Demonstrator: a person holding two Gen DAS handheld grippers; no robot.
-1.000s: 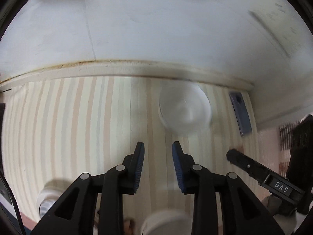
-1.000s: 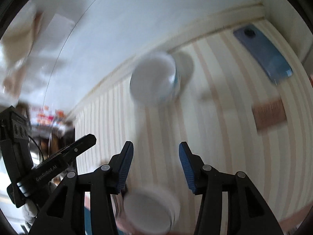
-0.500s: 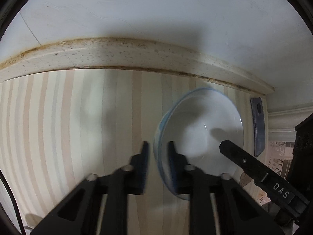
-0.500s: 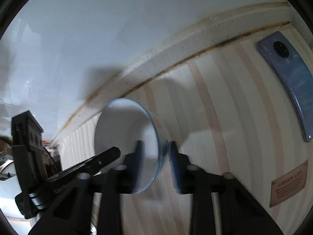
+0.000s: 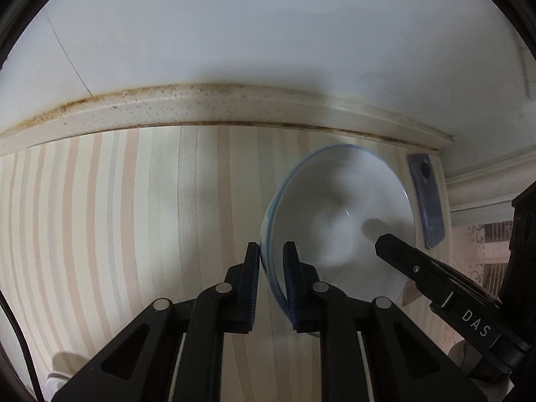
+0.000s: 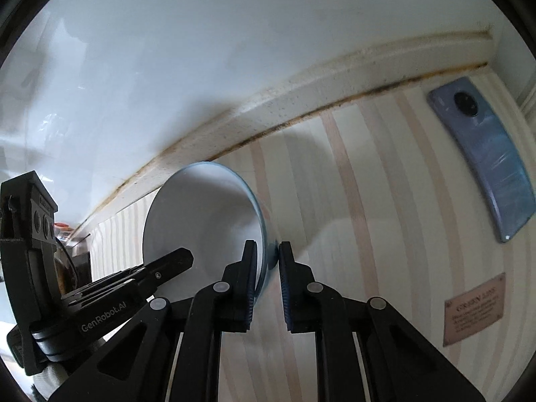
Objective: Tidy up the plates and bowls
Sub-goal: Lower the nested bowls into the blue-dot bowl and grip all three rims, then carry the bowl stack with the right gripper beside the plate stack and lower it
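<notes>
A white bowl with a blue rim [image 5: 341,221] sits on the striped tabletop near the back wall. My left gripper [image 5: 271,261] is shut on its left rim, one finger outside and one inside. The bowl also shows in the right wrist view [image 6: 201,221], where my right gripper [image 6: 268,261] is shut on its right rim in the same way. Each gripper shows in the other's view, at the bowl's far side.
A blue phone [image 6: 485,164] lies face down at the back right by the wall; it also shows in the left wrist view [image 5: 427,201]. A brown label [image 6: 474,308] is on the cloth. A raised ledge [image 5: 201,107] runs along the back.
Both grippers moved forward from open and apart to the bowl, and closed on its opposite rims. In the last half second little has moved.
</notes>
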